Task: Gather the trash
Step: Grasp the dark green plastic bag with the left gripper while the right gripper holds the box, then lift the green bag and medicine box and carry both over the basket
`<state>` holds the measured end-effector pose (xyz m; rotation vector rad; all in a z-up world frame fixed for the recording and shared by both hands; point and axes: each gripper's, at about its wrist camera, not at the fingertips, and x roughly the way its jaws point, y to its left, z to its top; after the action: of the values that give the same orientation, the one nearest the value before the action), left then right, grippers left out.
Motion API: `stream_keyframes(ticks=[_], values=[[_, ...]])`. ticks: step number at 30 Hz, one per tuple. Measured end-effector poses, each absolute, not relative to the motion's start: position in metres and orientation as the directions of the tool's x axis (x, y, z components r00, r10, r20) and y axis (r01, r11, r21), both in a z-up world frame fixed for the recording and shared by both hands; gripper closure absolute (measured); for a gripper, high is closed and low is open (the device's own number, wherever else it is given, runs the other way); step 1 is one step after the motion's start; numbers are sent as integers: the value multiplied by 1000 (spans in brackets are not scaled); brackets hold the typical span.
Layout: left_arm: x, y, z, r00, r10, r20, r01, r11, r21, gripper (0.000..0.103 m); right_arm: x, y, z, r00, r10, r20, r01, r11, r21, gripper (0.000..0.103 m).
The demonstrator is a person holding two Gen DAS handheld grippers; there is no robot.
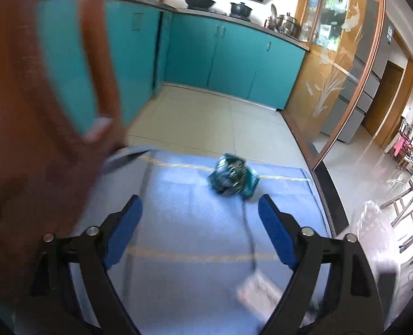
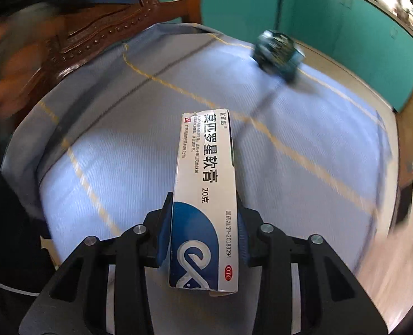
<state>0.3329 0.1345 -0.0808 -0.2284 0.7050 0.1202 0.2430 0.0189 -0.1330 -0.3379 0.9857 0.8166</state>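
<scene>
— What's round the room?
— Teal cabinets [image 1: 234, 55] under a grey countertop, a black wok [image 1: 199, 1] and pots on it, pale floor tiles [image 1: 206, 117] below.
— And nearer?
— A carved wooden chair [image 2: 94, 25], a blue cloth with yellow lines [image 2: 150, 153], and a glass partition etched with fish [image 1: 343, 55], daylight behind it.

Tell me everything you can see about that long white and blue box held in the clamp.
The box is a slim cardboard carton, white with a dark blue end bearing a looping white emblem, black Chinese lettering along its length and a small red OTC oval. One far corner looks slightly torn. The right gripper pinches it by its blue end, its blue pads pressing both long sides, so the box juts forward above the light blue tablecloth.
</scene>
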Motion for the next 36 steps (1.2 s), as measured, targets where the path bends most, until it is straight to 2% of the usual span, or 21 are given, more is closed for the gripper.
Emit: stream_keyframes(ticks=[5,9,11,12,16,22,28,32,36], values=[[415,96,-111,709,16,-705,-122,987,-100,4,240,-2,-136,315,465,-827,-701,702,127,63],[459,75,-142,621,140,-771,-113,990,89,4,233,-7,-135,325,469,-821,-708,696,117,63],[466,74,-155,592,172,-787,-106,985,135,18,232,-9,-133,329,470,-819,-711,694,113,63],[465,77,-160,587,134,-799,-95,991,96,38,231,-9,-133,331,470,-818,-712,693,110,63],[451,88,-157,618,97,-780,-117,993,30,53,230,-14,-129,355,456,-816,-699,709,92,63],[362,95,-122,723,106,-683,-160,987,-17,54,228,-15,-119,425,427,-798,-662,748,48,63],[257,104,-103,762,185,-620,-216,976,25,54,211,-18,-102,475,462,-749,-638,767,68,63],[208,108,-90,770,257,-584,-269,961,67,54,192,-14,-93,521,469,-713,-640,767,37,63],[168,110,-72,791,273,-548,-291,955,55,53,172,-15,-83,557,478,-679,-644,765,10,63]])
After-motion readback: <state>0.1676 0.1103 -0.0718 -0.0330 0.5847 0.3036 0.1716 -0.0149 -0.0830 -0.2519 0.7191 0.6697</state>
